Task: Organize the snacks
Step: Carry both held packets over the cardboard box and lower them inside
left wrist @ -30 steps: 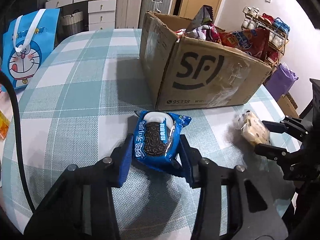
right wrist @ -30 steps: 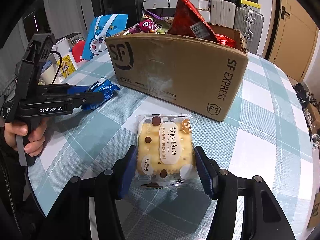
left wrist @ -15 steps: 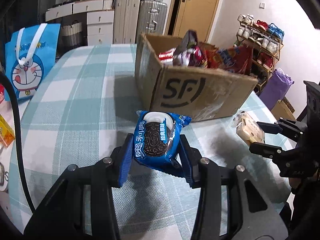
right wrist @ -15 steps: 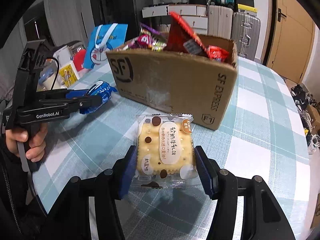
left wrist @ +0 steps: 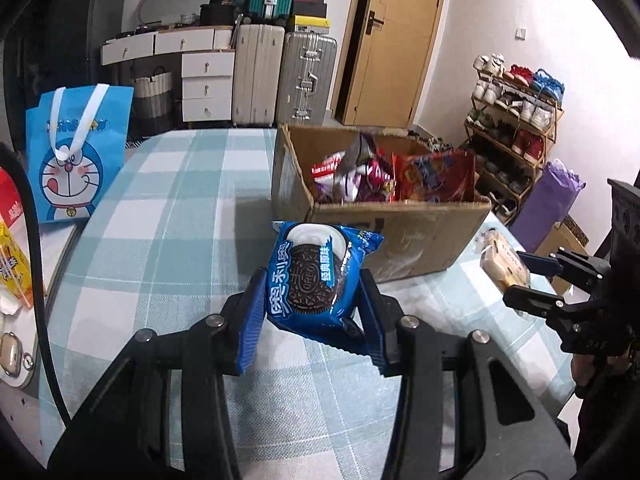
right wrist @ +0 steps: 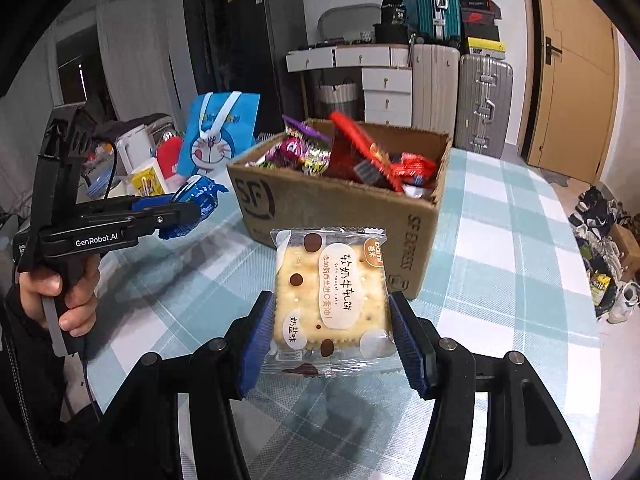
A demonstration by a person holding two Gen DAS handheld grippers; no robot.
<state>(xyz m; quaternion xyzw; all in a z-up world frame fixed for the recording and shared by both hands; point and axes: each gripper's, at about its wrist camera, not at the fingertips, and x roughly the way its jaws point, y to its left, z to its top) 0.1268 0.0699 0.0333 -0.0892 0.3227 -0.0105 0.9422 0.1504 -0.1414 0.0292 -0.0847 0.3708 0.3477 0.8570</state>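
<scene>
My left gripper (left wrist: 314, 316) is shut on a blue Oreo pack (left wrist: 314, 276), held above the checked tablecloth in front of the cardboard box (left wrist: 400, 232). The right gripper (right wrist: 332, 336) is shut on a clear-wrapped cracker pack (right wrist: 332, 292) with brown dots, also lifted off the table. The open box (right wrist: 340, 208) holds several bright snack bags. In the right wrist view the left gripper (right wrist: 192, 210) with its Oreo pack (right wrist: 198, 200) shows at the left, a hand on its handle. The cracker pack (left wrist: 504, 264) shows at the right of the left wrist view.
A blue cartoon gift bag (left wrist: 76, 156) stands at the table's left edge beside yellow and red packets (left wrist: 12, 264). Suitcases (left wrist: 280, 76) and white drawers stand behind the table. A shoe rack (left wrist: 516, 120) and a purple bag (left wrist: 548, 208) are to the right.
Both grippers have risen with their packs, so the box sits lower in view and its inside shows. The grips have not changed.
</scene>
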